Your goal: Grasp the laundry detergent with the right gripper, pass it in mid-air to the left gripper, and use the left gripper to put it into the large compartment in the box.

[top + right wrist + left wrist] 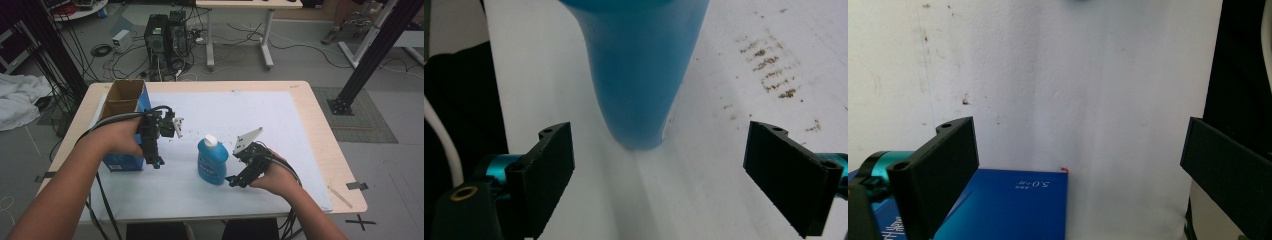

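While apart, gripper (659,165) near bottle (639,75).

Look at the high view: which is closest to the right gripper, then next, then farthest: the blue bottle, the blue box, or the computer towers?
From the right gripper:
1. Blue bottle, standing right beside it, just to its left.
2. Blue box, open-topped, at the table's left side by the left gripper.
3. Computer towers, on the floor beyond the table's far edge.
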